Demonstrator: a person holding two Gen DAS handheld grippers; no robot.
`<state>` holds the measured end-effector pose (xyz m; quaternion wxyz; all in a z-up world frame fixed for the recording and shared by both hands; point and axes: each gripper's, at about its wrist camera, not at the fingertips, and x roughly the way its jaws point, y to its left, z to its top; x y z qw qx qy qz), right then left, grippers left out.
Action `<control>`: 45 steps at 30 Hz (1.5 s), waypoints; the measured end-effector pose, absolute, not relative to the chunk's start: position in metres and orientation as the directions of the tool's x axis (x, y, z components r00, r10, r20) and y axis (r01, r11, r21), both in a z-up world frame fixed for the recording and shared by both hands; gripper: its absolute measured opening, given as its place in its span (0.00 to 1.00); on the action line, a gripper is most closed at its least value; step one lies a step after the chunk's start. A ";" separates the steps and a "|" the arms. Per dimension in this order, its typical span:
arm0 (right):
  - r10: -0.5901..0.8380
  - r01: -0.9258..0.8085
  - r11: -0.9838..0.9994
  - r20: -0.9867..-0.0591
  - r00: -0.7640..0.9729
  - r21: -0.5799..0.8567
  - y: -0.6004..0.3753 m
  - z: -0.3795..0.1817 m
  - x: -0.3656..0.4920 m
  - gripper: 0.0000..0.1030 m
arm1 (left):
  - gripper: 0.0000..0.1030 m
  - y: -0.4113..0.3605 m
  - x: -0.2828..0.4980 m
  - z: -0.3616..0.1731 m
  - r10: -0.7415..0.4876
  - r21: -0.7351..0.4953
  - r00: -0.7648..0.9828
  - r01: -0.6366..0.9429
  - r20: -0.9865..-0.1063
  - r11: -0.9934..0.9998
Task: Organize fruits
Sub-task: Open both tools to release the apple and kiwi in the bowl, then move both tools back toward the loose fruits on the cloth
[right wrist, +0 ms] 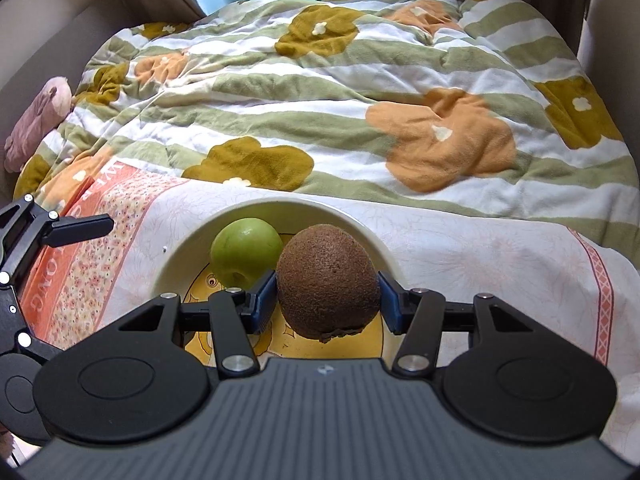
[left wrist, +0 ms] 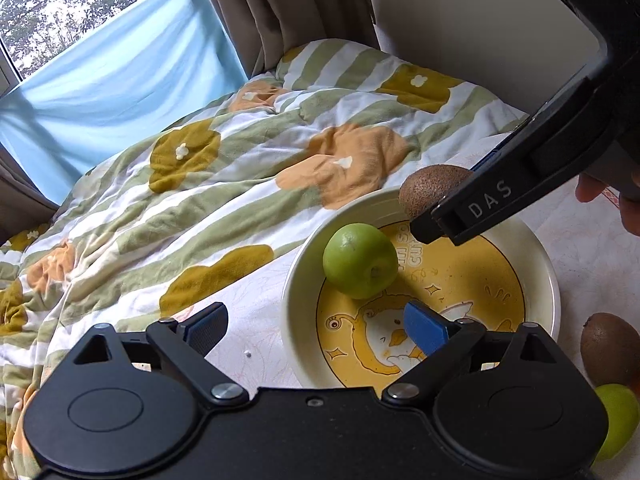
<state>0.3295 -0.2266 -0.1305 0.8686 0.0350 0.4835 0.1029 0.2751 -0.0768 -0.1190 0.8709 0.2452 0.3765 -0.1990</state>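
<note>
A cream bowl with a yellow duck picture (left wrist: 536, 268) (right wrist: 180, 248) stands on a cloth on the bed. A green apple (left wrist: 359, 261) (right wrist: 245, 249) lies inside it at the left. My right gripper (right wrist: 328, 300) (left wrist: 430, 220) is shut on a brown kiwi (right wrist: 329, 280) (left wrist: 430, 189) and holds it above the bowl's far rim. My left gripper (left wrist: 316, 328) is open and empty, low over the bowl's near left edge. A second kiwi (left wrist: 610, 348) and a second green apple (left wrist: 618, 418) lie on the cloth right of the bowl.
A rumpled quilt with green stripes and orange flowers (left wrist: 200, 184) (right wrist: 360, 100) covers the bed beyond the bowl. A white and orange printed cloth (right wrist: 480, 264) lies under the bowl. A pink plush toy (right wrist: 36, 120) lies at the far left. A window with a blue cover (left wrist: 112, 80) is behind.
</note>
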 end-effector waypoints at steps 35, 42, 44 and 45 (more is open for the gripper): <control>0.139 -0.153 0.987 -0.727 0.672 0.048 -0.230 -0.069 0.265 1.00 | 0.94 -0.066 0.237 -0.071 -0.133 0.287 0.724 0.426 -0.677 0.858; 0.145 -0.166 0.986 -0.692 0.707 0.037 -0.230 -0.028 0.207 1.00 | 0.94 -0.057 0.189 -0.039 -0.104 0.301 0.783 0.353 -0.613 0.886; 0.142 -0.162 0.986 -0.686 0.713 0.035 -0.228 -0.019 0.190 1.00 | 0.94 -0.054 0.174 -0.031 -0.094 0.298 0.792 0.333 -0.604 0.894; 0.140 -0.158 0.987 -0.684 0.716 0.037 -0.227 -0.015 0.181 1.00 | 0.94 -0.051 0.166 -0.028 -0.090 0.293 0.796 0.322 -0.598 0.900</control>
